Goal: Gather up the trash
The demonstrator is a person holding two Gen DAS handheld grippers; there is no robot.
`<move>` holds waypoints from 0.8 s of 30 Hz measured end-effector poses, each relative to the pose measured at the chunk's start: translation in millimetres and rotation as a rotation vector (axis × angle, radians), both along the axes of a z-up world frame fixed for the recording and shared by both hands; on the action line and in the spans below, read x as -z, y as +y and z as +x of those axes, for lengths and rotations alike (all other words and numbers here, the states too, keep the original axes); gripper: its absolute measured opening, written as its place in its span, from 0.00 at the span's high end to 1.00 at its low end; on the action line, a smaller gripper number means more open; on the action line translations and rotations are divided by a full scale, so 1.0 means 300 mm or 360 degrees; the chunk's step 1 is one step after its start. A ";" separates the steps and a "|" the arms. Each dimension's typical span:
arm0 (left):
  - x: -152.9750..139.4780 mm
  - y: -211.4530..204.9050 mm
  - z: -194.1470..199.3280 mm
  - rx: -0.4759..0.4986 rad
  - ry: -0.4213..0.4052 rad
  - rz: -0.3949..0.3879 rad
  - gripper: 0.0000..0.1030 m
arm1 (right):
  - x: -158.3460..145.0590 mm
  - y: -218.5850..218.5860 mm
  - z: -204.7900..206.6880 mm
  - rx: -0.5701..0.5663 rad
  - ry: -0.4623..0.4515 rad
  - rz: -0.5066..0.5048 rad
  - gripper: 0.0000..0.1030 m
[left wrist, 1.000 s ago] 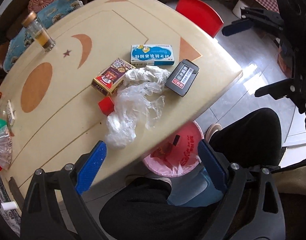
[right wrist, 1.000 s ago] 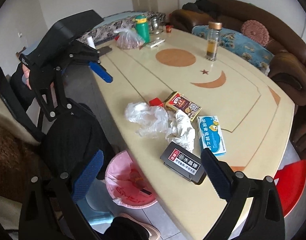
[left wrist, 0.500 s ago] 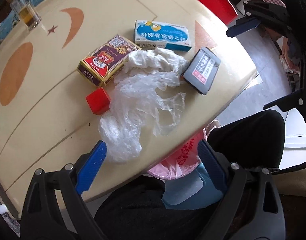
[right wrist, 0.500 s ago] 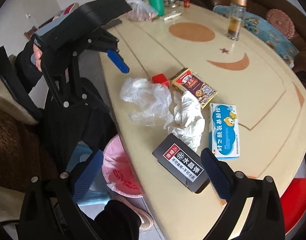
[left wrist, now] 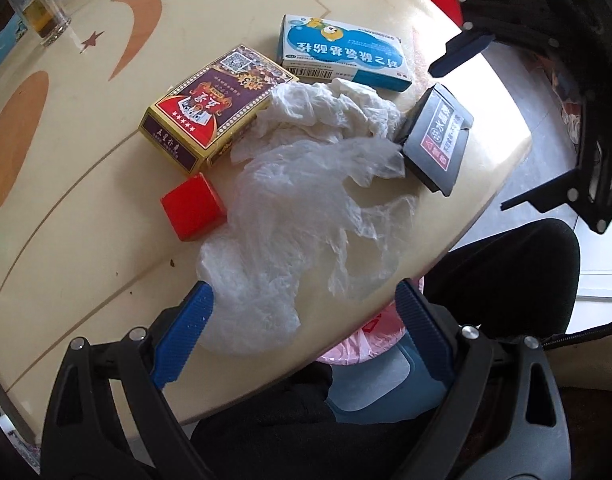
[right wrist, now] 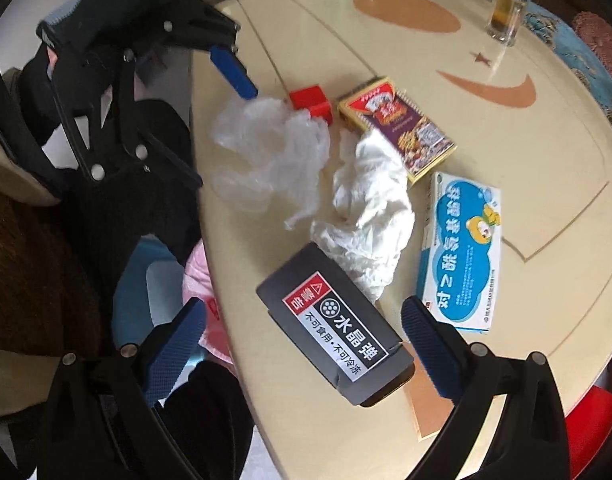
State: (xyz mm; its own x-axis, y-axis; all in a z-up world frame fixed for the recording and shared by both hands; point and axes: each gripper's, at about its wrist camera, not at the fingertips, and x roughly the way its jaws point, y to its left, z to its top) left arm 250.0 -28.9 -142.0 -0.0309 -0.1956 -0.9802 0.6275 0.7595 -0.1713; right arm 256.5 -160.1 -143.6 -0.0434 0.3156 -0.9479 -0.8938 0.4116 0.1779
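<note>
Trash lies near the edge of the cream table: a crumpled clear plastic bag, a white tissue and a black box with a warning label. Beside them are a playing-card box, a small red cube and a blue medicine box. My left gripper is open, low over the near end of the plastic bag. My right gripper is open, its fingers on either side of the black box, not touching it.
A pink-lined bin stands on the floor under the table edge, by a person's dark-clothed legs. A glass jar of amber liquid stands far across the table. A red stool sits beyond the table's end.
Both grippers have come down closer to the table, still open. The left has neared the plastic bag, the right has neared the black box.
</note>
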 end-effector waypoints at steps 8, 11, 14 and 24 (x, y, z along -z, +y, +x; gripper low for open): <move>0.017 0.005 0.029 0.0001 0.0013 -0.0015 0.12 | 0.092 0.005 0.007 -0.0059 0.0040 -0.0091 0.07; 0.029 0.004 0.049 -0.0006 0.0004 0.0006 0.12 | 0.112 -0.001 0.015 -0.0047 0.0046 -0.0099 0.07; 0.038 0.001 0.065 -0.0021 0.0013 0.0004 0.12 | 0.126 -0.010 0.018 -0.0041 0.0038 -0.0103 0.08; 0.091 -0.010 0.075 -0.0016 0.0032 0.0018 0.10 | 0.168 -0.021 0.013 -0.0004 -0.0023 -0.0098 0.17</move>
